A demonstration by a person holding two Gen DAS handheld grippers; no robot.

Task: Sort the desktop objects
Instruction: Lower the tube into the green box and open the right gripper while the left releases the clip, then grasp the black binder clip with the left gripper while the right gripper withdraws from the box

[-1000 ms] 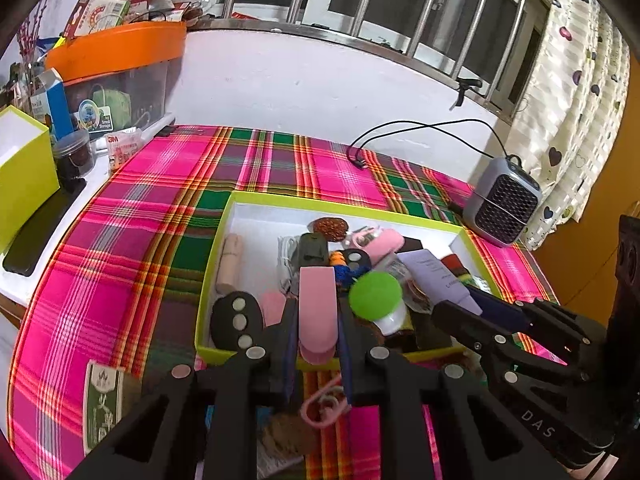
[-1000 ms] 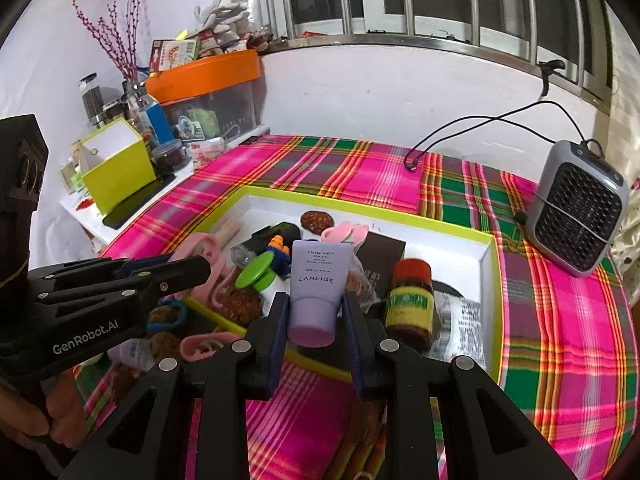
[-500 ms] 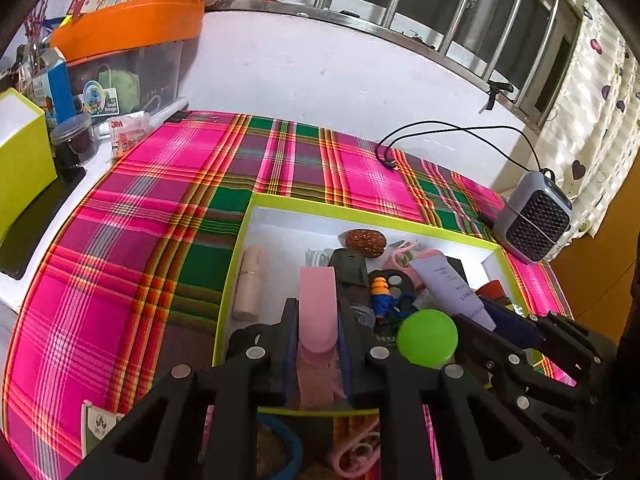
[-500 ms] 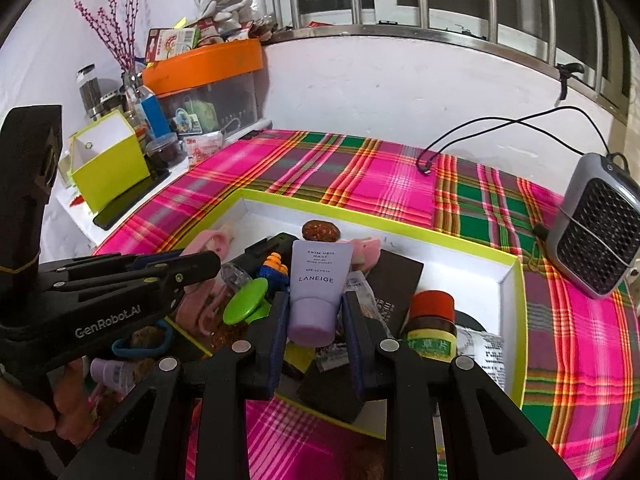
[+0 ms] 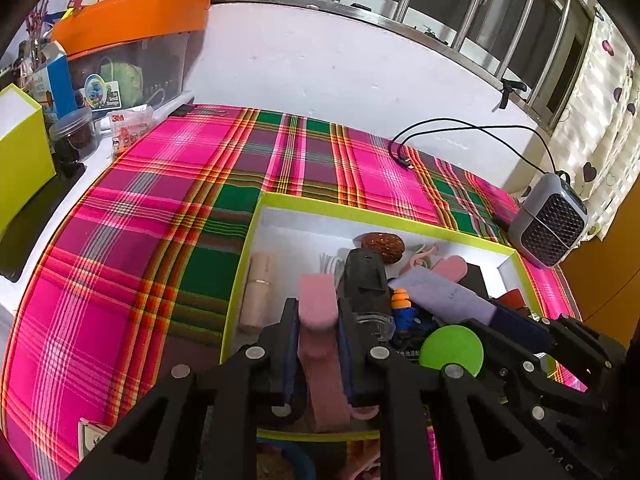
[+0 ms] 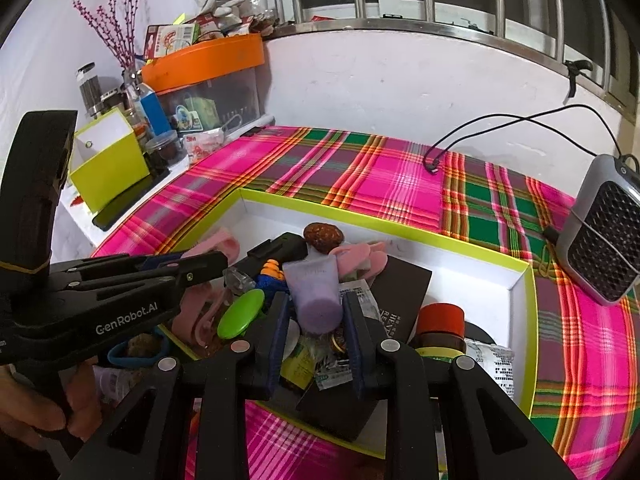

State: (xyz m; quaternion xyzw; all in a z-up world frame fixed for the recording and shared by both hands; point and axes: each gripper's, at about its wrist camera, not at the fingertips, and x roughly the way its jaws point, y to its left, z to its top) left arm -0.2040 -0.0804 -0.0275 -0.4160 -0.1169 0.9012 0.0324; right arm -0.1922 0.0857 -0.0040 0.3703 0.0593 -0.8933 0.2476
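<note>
A lime-rimmed white tray (image 5: 360,210) (image 6: 400,220) on the plaid cloth holds several small items. My left gripper (image 5: 318,322) is shut on a pink clip (image 5: 318,304) and holds it over the tray's near left part; it also shows in the right wrist view (image 6: 216,258). My right gripper (image 6: 314,312) is shut on a lilac cream tube (image 6: 316,288), tilted over the tray's middle; the tube also shows in the left wrist view (image 5: 440,296). Inside the tray lie a beige tube (image 5: 260,280), a brown nut (image 6: 322,236), a black device (image 5: 366,276) and a red-capped jar (image 6: 440,320).
A grey mini heater (image 6: 604,232) with a black cable (image 6: 500,128) stands at the right. At the left are a lime box (image 6: 108,164), a dark jar (image 5: 74,134) and an orange-lidded bin (image 6: 204,64). A green disc (image 6: 240,314) sits near the tray's front.
Both grippers have moved forward and lower over the tray with their loads still held. The lilac tube has tipped forward, its cap end now facing the camera.
</note>
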